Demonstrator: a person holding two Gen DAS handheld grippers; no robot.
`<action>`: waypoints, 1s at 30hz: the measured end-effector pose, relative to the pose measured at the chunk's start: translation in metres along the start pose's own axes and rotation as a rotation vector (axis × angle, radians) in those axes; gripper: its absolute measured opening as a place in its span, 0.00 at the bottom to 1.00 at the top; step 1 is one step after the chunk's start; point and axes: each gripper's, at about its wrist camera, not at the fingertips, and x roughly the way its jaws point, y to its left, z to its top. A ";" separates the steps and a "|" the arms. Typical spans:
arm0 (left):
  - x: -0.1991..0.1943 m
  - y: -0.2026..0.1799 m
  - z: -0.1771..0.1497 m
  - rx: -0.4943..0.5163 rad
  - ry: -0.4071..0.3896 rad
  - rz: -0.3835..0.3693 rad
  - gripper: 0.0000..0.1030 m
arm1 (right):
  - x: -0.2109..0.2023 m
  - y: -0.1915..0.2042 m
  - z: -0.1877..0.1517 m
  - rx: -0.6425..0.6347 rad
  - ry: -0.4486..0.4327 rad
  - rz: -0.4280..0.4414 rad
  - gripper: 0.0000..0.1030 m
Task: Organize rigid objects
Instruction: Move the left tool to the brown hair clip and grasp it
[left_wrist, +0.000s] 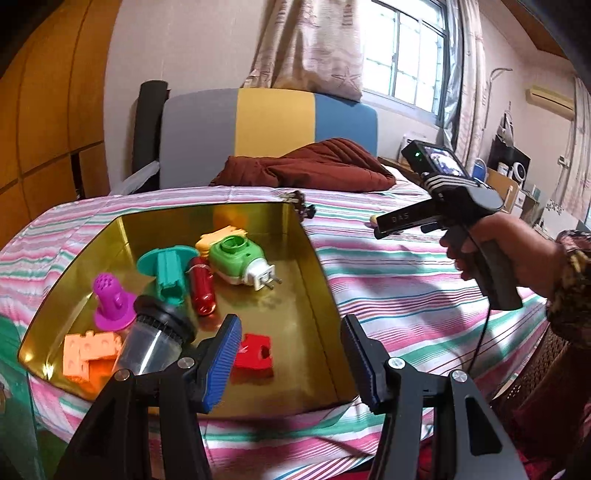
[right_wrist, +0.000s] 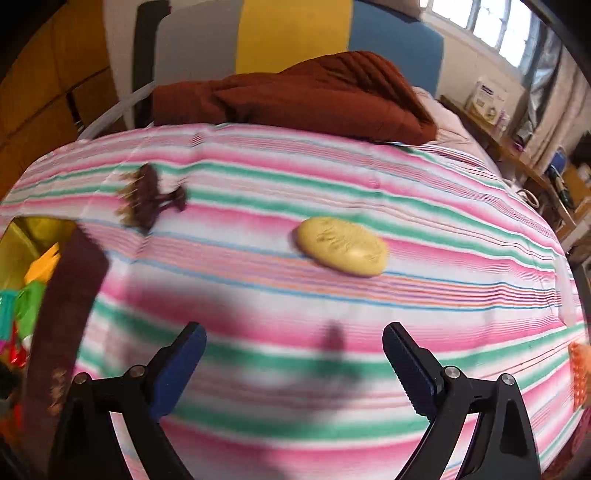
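Observation:
A gold tin box (left_wrist: 317, 266) lies on the striped bed and holds several toys: a green plug device (left_wrist: 236, 260), a teal piece (left_wrist: 168, 271), a red cylinder (left_wrist: 201, 290), a purple piece (left_wrist: 110, 302), orange blocks (left_wrist: 88, 354), a red block (left_wrist: 255, 350) and a clear black-capped jar (left_wrist: 155, 332). My left gripper (left_wrist: 290, 325) hangs open over the tin's near right corner, with nothing between its fingers. A hand holds my right gripper (right_wrist: 295, 332), also open and holding nothing. It is above the sheet, short of a yellow oval piece (right_wrist: 341, 245). A dark brown hair clip (right_wrist: 147, 199) lies by the tin's far corner.
A rust-brown quilt (left_wrist: 314, 166) is bunched at the head of the bed, before a grey, yellow and blue headboard (left_wrist: 273, 122). An orange object (right_wrist: 580, 373) shows at the right edge of the right wrist view. Shelves and boxes line the wall under the window.

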 end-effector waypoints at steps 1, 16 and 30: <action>0.001 -0.002 0.002 0.004 0.002 -0.005 0.55 | 0.002 -0.006 -0.001 0.023 0.000 0.009 0.94; 0.072 -0.060 0.127 0.021 0.021 -0.087 0.69 | 0.005 -0.056 0.005 0.267 0.028 0.075 0.95; 0.239 -0.041 0.182 0.058 0.260 0.184 0.70 | 0.008 -0.110 0.000 0.533 0.048 0.080 0.95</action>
